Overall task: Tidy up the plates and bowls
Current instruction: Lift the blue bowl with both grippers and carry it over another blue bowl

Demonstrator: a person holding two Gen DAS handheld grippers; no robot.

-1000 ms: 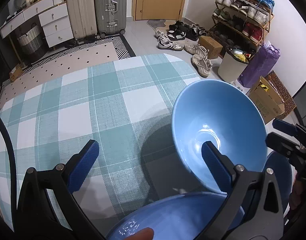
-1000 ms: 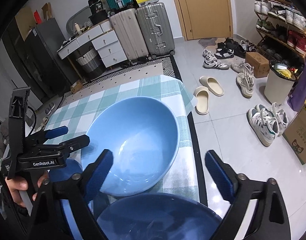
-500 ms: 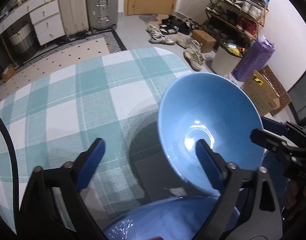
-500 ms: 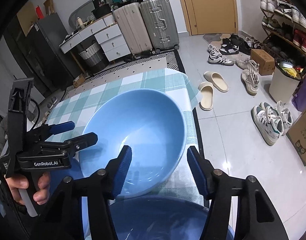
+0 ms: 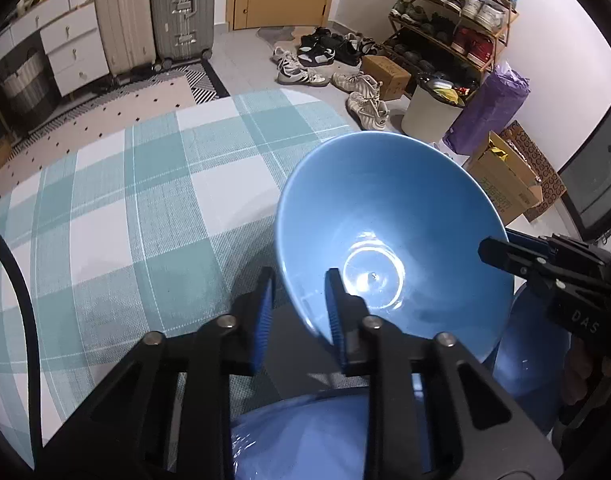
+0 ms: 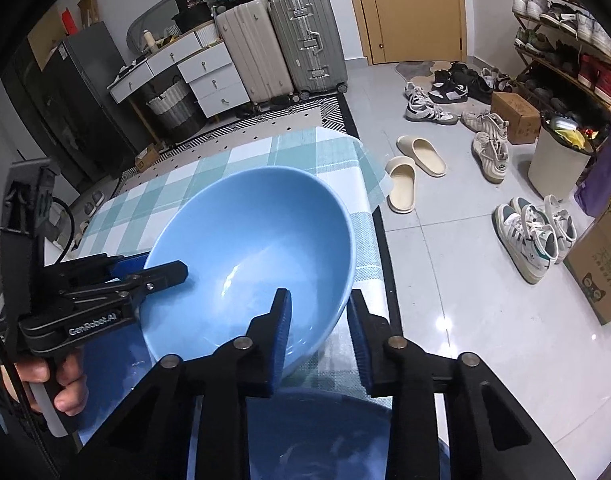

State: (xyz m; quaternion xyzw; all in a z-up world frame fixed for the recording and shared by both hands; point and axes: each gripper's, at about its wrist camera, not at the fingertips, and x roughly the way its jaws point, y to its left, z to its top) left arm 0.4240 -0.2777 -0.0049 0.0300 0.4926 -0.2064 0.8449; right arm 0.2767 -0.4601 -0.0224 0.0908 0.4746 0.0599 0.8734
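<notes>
A light blue bowl (image 5: 389, 240) hangs tilted over the checked tablecloth (image 5: 145, 200), held at two opposite sides of its rim. My left gripper (image 5: 297, 280) is shut on the near left rim, one pad inside and one outside. My right gripper (image 6: 319, 300) straddles the bowl's (image 6: 249, 248) near right rim with its jaws closing on the wall. Each view also shows the other tool: the right gripper (image 5: 497, 242) and the left gripper (image 6: 165, 266) pinch the rim. A darker blue dish (image 5: 305, 440) lies under the fingers, and another one (image 5: 525, 344) sits below the bowl.
The table edge (image 6: 379, 240) runs just right of the bowl, with floor, slippers (image 6: 409, 172) and shoes beyond. Suitcases (image 5: 153, 12), a drawer unit and a shoe rack (image 5: 453, 28) stand farther off. A person's hand (image 6: 61, 384) grips the left tool. A black cable (image 5: 21, 300) curves at the left.
Both grippers went from wide open to closed on the light blue bowl's rim. The bowl has barely shifted, and both tools stay where they were.
</notes>
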